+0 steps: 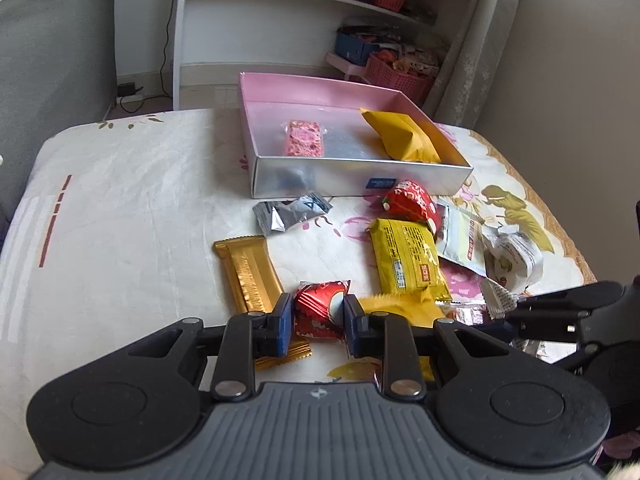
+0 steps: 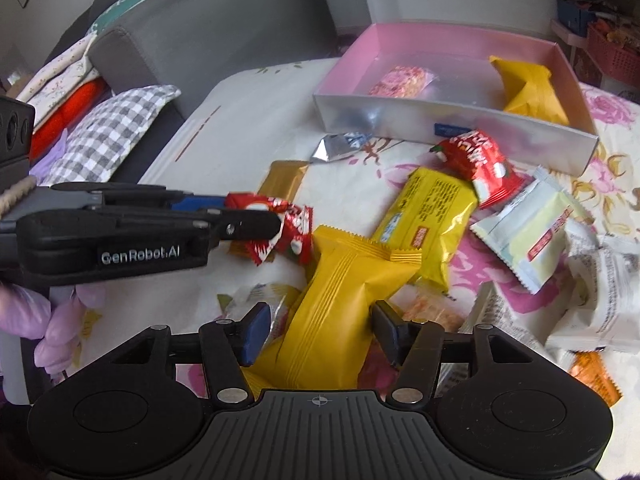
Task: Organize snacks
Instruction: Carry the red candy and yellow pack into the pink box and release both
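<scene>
Covering the whole work area, a floral cloth (image 1: 120, 200) carries everything else. At its far side sits the pink-lined box (image 1: 320, 90), silver-walled outside, holding two snacks: a yellow pouch (image 1: 404, 138) against the right wall and a pink speckled bar (image 1: 303, 138) lying flat near the middle, the two apart.

Loose snacks lie in front of the box. Nearest the right gripper (image 2: 320, 328) is a long yellow wrapper (image 2: 340, 292), lying lengthwise between the two fingers; the jaws stand wide on either side of it, and whether the pads touch the wrapper cannot be told. Beyond it, a yellow printed pack (image 2: 432, 216) lies at a slant, its far end under a red strawberry packet (image 2: 476, 164). A white-and-pale-yellow sachet (image 2: 528, 232) lies to the right, beside crumpled white wrappers (image 2: 600, 292). A gold ribbed bar (image 1: 248, 272) lies left of centre, and a small silver packet (image 1: 288, 212) sits just before the box wall.

Left gripper (image 1: 316, 320): jaws closed on a small red-and-white wrapper (image 1: 320, 308), pinched between the blue pads (image 1: 283, 320). From the right wrist view, that wrapper sits low over the cloth, next to the gold bar.
</scene>
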